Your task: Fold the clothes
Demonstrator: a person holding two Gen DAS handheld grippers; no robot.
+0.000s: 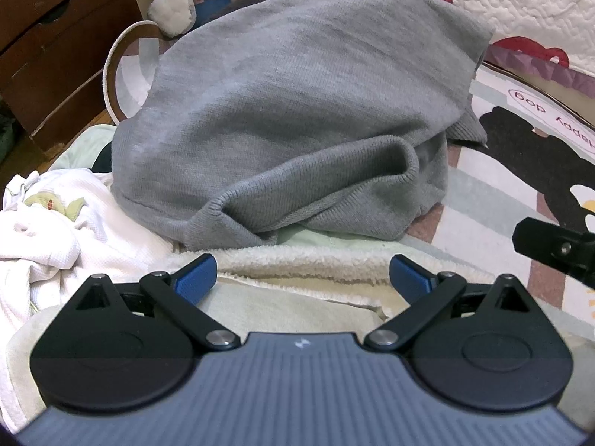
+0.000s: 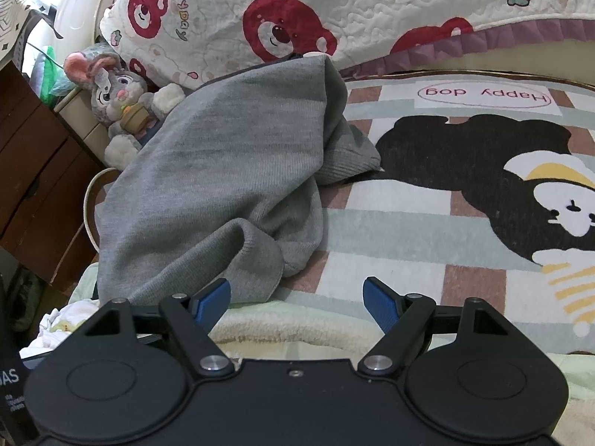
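While the grey sweater (image 1: pixel 282 111) lies heaped, left gripper (image 1: pixel 303 278) jaws released, right gripper (image 2: pixel 297 303) jaws released

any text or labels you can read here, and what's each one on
"Happy dog" on the dog-print mat, upside down to the camera.
"HAPPYDAY" on the bear-print quilt, running vertically.
"AS" on a dark object at the left edge; smaller lines below are too blurred to read.
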